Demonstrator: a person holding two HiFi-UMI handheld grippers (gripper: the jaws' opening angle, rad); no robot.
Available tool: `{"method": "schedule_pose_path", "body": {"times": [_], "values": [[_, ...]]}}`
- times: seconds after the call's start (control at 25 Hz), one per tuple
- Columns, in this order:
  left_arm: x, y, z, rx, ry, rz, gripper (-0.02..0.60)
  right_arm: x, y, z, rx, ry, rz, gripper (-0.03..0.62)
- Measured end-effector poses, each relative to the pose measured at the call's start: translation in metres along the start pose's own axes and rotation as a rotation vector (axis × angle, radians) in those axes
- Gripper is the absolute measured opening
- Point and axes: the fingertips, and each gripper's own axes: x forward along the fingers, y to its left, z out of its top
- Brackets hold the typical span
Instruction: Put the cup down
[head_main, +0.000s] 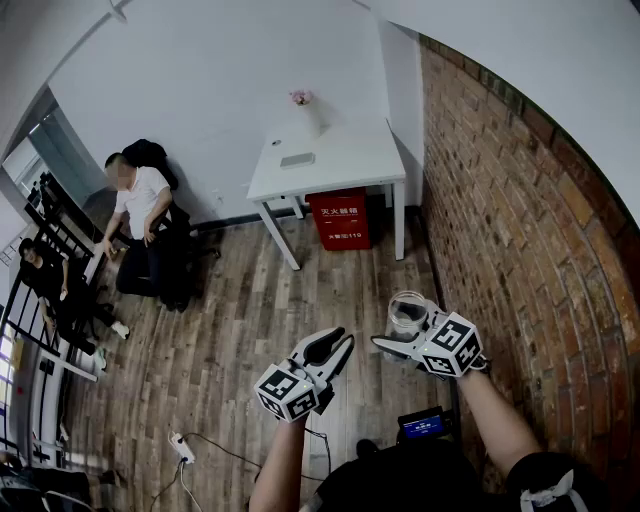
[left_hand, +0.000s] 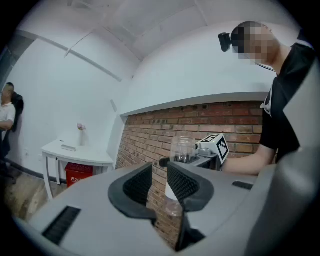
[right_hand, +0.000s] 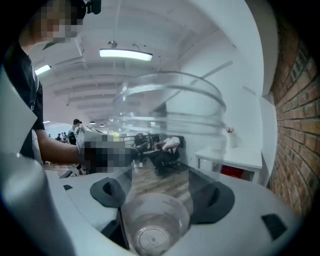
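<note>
1. The step in hand looks like the carry. The right tongs (head_main: 398, 338) are clenched on the clear cup (head_main: 407, 314), low right of centre in the head view, in the air above the wood floor (head_main: 230, 340). In the right gripper view the cup (right_hand: 159, 210) sits upright between the pads, and its inside looks empty.
2. The left tongs (head_main: 332, 352) are at lower centre of that view, well apart from the cup. Their jaws stand a little apart with nothing between them.
3. The white counter (head_main: 350, 165), at upper centre, is well apart from the cup and is the only raised surface in sight.
4. The next move, as I judge it, calls for bringing the cup over a bare part of the counter. It should stay level as it goes down until the base rests flat, and only then should the right tongs let go.
5. Count: one cup, two tongs, one counter, one red box (head_main: 339, 218) under it, and one vase (head_main: 308, 115) on it. Two people sit at the left edge.
</note>
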Motion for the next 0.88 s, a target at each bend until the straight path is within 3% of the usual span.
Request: {"method": "schedule_pose_path", "body": {"times": [0.88], "values": [[0.0003, 0.0032, -0.001, -0.001, 0.002, 0.003, 0.101, 0.0022, -0.0025, -0.0018, 0.029, -0.003, 0.007, 0.371]]}}
